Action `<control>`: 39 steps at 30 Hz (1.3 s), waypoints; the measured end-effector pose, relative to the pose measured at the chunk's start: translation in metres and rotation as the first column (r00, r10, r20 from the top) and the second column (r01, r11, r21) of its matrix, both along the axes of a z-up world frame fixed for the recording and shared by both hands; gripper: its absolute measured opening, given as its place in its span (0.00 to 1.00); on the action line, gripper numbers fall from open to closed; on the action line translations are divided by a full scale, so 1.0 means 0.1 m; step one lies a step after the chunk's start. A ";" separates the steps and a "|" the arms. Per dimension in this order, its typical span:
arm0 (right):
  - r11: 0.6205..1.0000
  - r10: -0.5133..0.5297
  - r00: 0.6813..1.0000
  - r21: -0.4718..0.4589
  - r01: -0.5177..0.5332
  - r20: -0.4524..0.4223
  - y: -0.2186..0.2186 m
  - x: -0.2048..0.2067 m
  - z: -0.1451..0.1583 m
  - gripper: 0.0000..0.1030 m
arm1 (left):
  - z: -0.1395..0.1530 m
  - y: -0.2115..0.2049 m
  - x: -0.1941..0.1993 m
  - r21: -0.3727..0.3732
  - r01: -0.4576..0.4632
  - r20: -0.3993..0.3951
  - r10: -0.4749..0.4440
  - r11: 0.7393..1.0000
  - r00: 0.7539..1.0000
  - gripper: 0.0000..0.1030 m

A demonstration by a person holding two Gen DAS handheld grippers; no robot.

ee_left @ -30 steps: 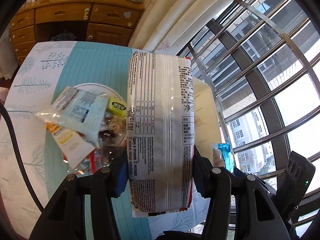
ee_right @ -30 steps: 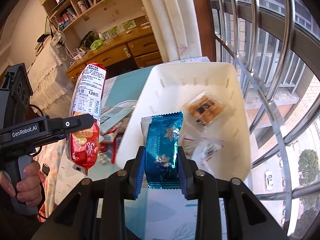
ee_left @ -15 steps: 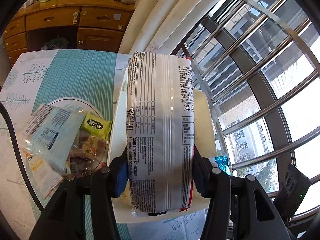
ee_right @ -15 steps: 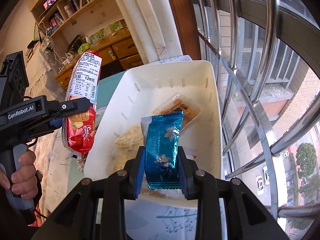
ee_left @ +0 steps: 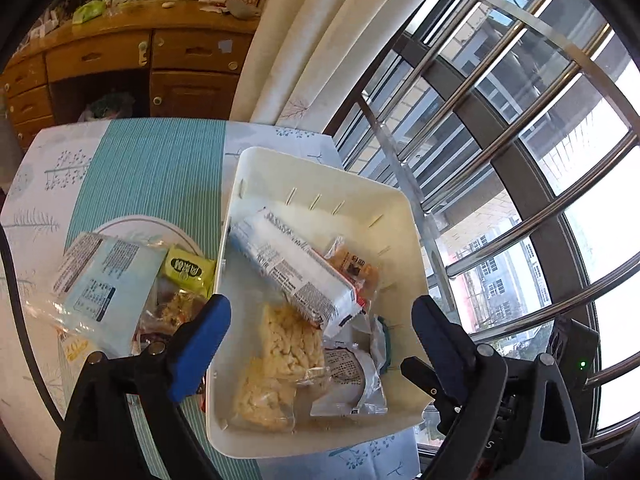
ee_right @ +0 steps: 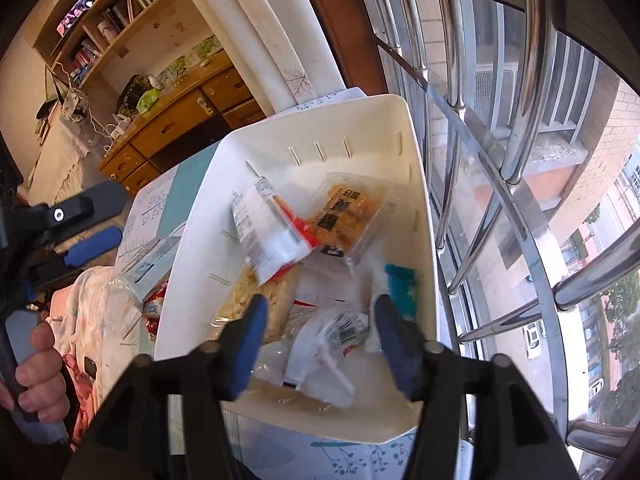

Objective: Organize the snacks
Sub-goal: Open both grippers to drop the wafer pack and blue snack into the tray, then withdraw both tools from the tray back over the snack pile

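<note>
Both packets lie dropped in the white bin [ee_left: 404, 216]; the left gripper [ee_left: 320, 320] and right gripper [ee_right: 318, 320] have just been opening their jaws, now empty, and should lift clear before reaching for the plate [ee_left: 132, 226]

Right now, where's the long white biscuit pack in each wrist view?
Left wrist: the long white biscuit pack lies diagonally mid-frame in the white bin.
Right wrist: it is blurred, left of centre in the bin.
Shared landmark: the orange snack packet beside its red end.

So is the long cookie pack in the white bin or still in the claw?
In the bin. The long cookie pack lies slanted inside the white bin, and the left claw is open with nothing between its jaws.
</note>
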State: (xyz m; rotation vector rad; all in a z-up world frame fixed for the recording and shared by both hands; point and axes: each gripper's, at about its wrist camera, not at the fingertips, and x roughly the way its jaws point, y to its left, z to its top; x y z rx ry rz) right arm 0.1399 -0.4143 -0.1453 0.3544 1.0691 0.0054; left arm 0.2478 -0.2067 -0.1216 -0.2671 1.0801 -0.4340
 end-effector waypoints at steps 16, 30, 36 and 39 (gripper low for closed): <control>0.991 -0.099 0.995 0.084 0.100 -0.016 0.07 -0.03 0.01 0.59 | 0.03 0.47 -0.29 0.029 -0.060 -0.020 0.061 0.998 0.998 0.89; 0.956 -0.227 0.971 0.172 0.236 -0.074 0.41 -0.07 -0.03 0.58 | 0.05 1.19 -0.61 0.121 -0.100 -0.034 0.104 0.988 0.994 0.89; 0.949 -0.250 0.965 0.177 0.261 -0.085 0.70 -0.12 -0.04 0.59 | 0.06 1.51 -0.64 0.137 -0.089 -0.057 0.098 0.987 0.994 0.89; 0.945 -0.263 0.961 0.179 0.275 -0.085 0.86 -0.16 -0.04 0.59 | 0.07 1.63 -0.62 0.148 -0.067 -0.064 0.077 0.987 0.995 0.89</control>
